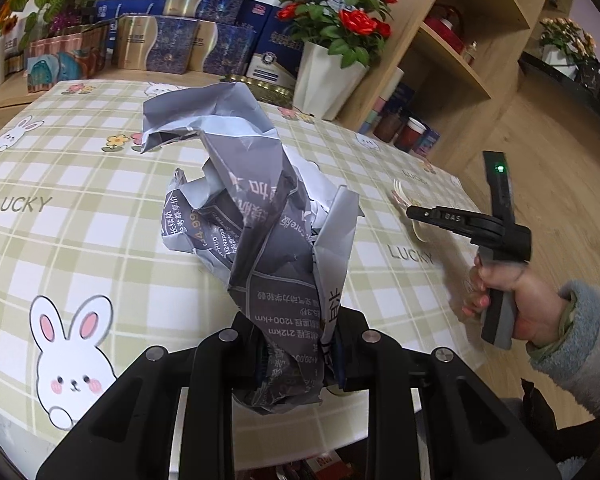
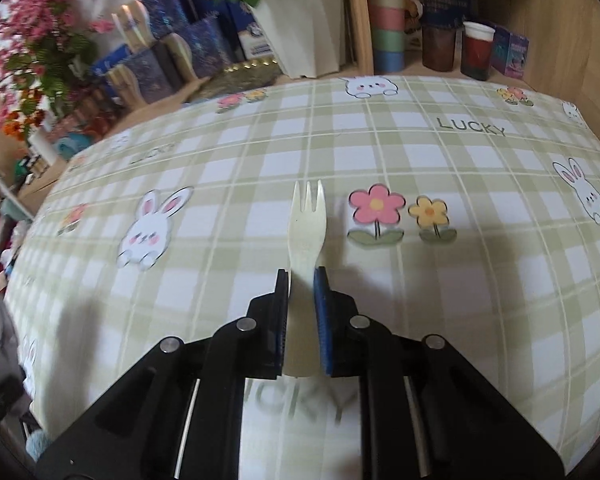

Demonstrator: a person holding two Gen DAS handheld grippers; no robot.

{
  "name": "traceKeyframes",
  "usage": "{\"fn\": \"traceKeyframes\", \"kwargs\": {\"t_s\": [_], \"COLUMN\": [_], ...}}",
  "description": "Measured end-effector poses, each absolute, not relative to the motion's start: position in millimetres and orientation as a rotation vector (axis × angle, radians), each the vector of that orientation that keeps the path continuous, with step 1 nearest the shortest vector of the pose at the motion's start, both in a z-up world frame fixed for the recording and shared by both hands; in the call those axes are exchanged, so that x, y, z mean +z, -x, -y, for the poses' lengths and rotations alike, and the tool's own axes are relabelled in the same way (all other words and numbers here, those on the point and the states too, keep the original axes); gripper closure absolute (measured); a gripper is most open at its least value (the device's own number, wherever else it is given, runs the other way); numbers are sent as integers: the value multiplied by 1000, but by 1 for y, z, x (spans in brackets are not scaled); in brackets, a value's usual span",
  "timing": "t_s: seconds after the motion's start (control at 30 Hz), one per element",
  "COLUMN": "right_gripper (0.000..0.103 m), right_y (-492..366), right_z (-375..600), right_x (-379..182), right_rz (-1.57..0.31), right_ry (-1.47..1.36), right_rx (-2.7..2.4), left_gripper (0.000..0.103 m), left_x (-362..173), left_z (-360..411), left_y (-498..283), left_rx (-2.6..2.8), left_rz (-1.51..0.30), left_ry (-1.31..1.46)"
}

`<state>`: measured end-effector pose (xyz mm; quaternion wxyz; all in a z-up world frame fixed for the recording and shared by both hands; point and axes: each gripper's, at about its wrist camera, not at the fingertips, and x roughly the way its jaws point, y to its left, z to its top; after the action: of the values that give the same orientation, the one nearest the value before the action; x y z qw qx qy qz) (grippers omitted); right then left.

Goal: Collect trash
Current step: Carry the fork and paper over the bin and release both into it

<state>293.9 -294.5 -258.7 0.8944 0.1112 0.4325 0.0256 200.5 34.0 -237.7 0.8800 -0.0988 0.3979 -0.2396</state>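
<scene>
The left claw [image 1: 296,344] grips a crumpled paper [image 1: 256,216] raised off the checked table [image 1: 80,248], while the right claw [image 2: 302,280] is closed on a pale plastic fork [image 2: 306,220], apparently gathering both as trash for disposal.

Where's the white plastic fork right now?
In the right wrist view the fork sits clamped in the right tongs, tines pointing away, above the checked tablecloth, just left of the printed pink flower.
</scene>
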Motion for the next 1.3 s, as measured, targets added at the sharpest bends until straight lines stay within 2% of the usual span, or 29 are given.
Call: {"fn": "traceKeyframes", "kwargs": {"t_s": [0.57, 1.0, 1.3], "right_gripper": [87, 87, 86], "right_y": [-126, -31, -32], "right_z": [263, 212, 193], "right_x": [-219, -244, -291], "right_rz": [-838, -990, -1207], "right_ry": [-254, -253, -363], "right_rx": [307, 494, 458], "left_gripper": [79, 79, 79], "left_x": [-222, -210, -211], "left_z": [-16, -23, -31], "left_y": [-119, -56, -39], "left_rx": [-551, -546, -543], "left_rz": [-885, -866, -865], "left_ry": [148, 138, 152]}}
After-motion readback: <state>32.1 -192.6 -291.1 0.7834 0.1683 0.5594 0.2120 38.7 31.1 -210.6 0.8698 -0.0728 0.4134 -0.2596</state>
